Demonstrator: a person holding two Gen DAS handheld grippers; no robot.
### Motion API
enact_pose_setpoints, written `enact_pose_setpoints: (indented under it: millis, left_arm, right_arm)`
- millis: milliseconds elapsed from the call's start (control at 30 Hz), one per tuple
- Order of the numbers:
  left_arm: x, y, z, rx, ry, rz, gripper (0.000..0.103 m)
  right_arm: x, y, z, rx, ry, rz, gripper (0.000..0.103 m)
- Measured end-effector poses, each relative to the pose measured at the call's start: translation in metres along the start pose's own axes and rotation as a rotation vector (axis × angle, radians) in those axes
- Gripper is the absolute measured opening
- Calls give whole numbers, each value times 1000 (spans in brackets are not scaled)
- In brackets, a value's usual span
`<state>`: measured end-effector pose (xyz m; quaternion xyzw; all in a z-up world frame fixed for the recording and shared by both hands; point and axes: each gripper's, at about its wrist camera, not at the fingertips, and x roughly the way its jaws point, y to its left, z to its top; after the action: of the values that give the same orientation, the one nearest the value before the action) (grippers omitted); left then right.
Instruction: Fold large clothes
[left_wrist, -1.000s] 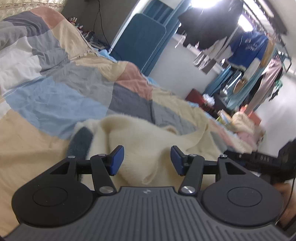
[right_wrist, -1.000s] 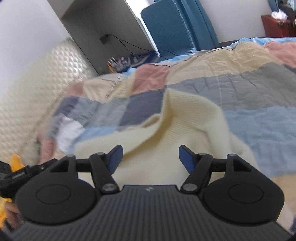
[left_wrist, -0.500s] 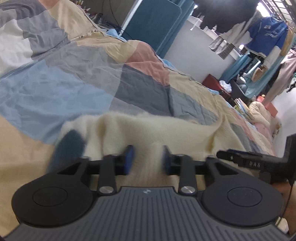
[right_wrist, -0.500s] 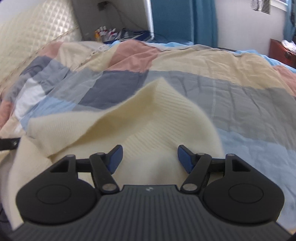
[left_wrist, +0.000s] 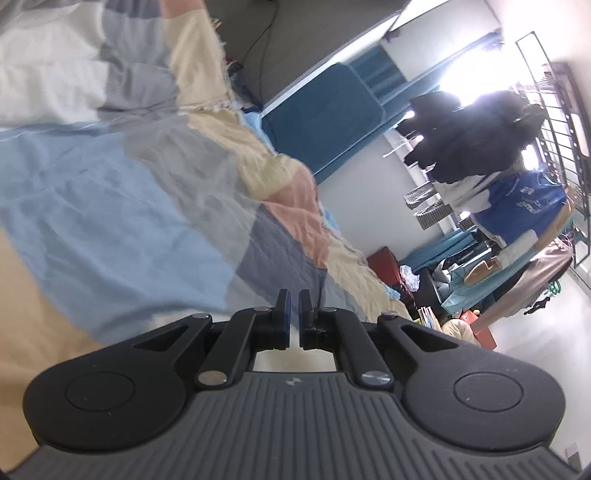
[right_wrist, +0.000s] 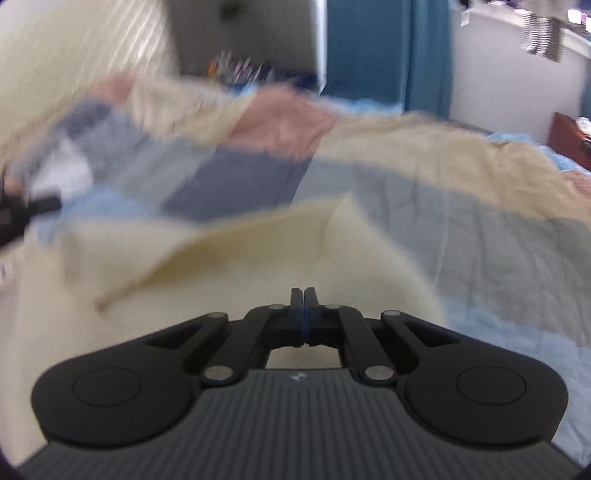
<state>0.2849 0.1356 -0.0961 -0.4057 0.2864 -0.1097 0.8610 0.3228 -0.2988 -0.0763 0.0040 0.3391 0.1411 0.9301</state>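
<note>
A cream knit sweater lies rumpled on a patchwork quilt, with one flap folded over toward the left. My right gripper sits low on the sweater's near part, its blue pads pressed together on the knit; the picture is blurred. In the left wrist view my left gripper is rolled and shut, with a thin pale strip of the sweater showing between and under its pads. Past it only the quilt shows; the rest of the sweater is hidden below the tool.
A blue padded panel leans on the wall beyond the bed. A rack of hanging clothes and a red cabinet stand at the right. A quilted headboard and small bedside clutter are at the bed's far end.
Both grippers went from open over the sweater to shut on it. The left one sank and rolled, so the sweater left most of its view. The right one pushed in closer.
</note>
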Motion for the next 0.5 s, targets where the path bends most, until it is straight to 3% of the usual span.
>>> enact_pose_setpoints:
  millis: [100, 233, 400, 433, 467, 500]
  left_arm:
    - [0, -3, -1, 23, 17, 38, 5]
    - [-2, -14, -9, 129, 69, 121, 6]
    - [-9, -5, -22, 136, 118, 134, 10]
    - [-10, -4, -23, 128, 121, 133, 18]
    - [-10, -3, -23, 119, 125, 126, 22]
    - [-10, -2, -23, 107, 129, 109, 31]
  right_arm:
    - [-15, -19, 6, 74, -80, -24, 3]
    - [-13, -40, 1, 160, -28, -6, 3]
    - [-14, -45, -3, 181, 12, 29, 8]
    - [-15, -44, -3, 181, 16, 41, 15]
    - [-15, -41, -3, 178, 15, 57, 35]
    - [-15, -38, -4, 172, 10, 78, 46]
